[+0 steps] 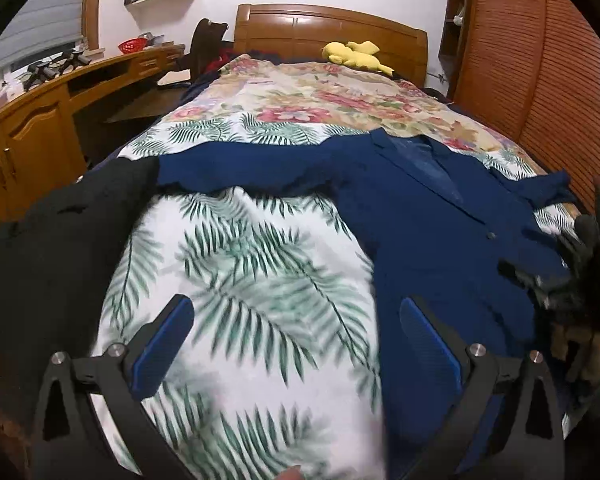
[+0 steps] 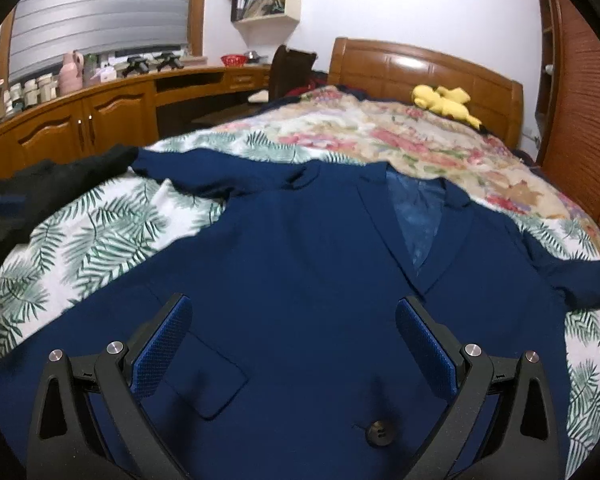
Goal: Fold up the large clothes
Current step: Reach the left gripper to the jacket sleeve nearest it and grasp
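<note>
A navy blue suit jacket (image 2: pixel 320 248) lies face up on the bed, collar toward the headboard, one sleeve (image 1: pixel 240 170) stretched out to the left. My right gripper (image 2: pixel 294 344) hovers open over the jacket's front, between a flap pocket (image 2: pixel 204 372) and a dark button (image 2: pixel 378 434). My left gripper (image 1: pixel 296 340) is open above the palm-leaf sheet (image 1: pixel 240 280), its right finger over the jacket's left edge. Nothing sits between either pair of fingers. The other gripper (image 1: pixel 592 256) shows as a dark blur at the right edge of the left wrist view.
A black garment (image 1: pixel 60 240) lies on the bed's left side by the sleeve end. A floral cover (image 1: pixel 308 96) and yellow plush toy (image 1: pixel 356 54) lie near the wooden headboard (image 1: pixel 332 32). A wooden desk (image 2: pixel 100 116) runs along the left; slatted wardrobe doors (image 1: pixel 540 80) stand right.
</note>
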